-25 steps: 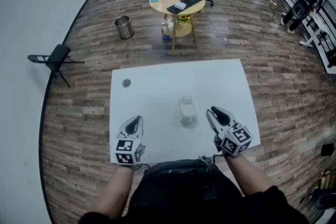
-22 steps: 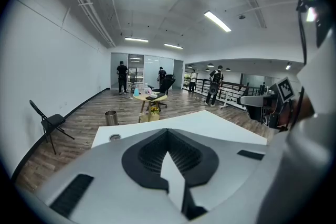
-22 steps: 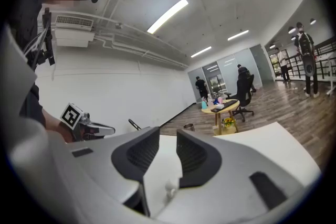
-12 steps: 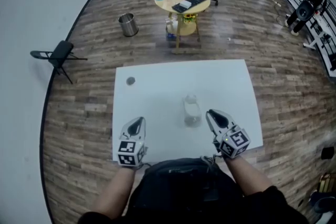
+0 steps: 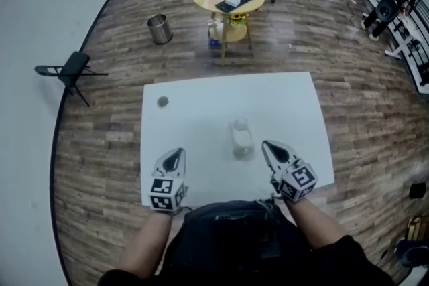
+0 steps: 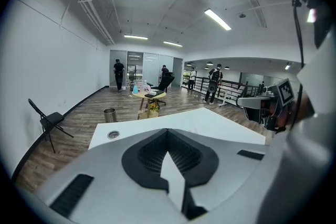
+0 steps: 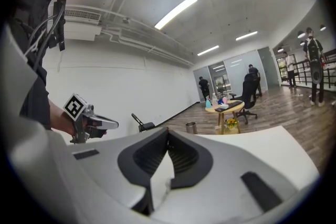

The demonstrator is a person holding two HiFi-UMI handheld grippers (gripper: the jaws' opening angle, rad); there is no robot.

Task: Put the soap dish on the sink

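Though it shows small and faint in the head view, the dish looks clear, plastic or glass. It lies mid-table, just beside the right gripper and well apart from the left gripper. I judge it light, stiff and slick, and possibly fragile if it is glass. The best hold is probably across its narrow width at the rim, with a gentle squeeze. The right gripper's jaws have just been closing and now meet with nothing between them. The left gripper's jaws are also together and empty. A grey disc sits near the table's far corner, perhaps a drain.
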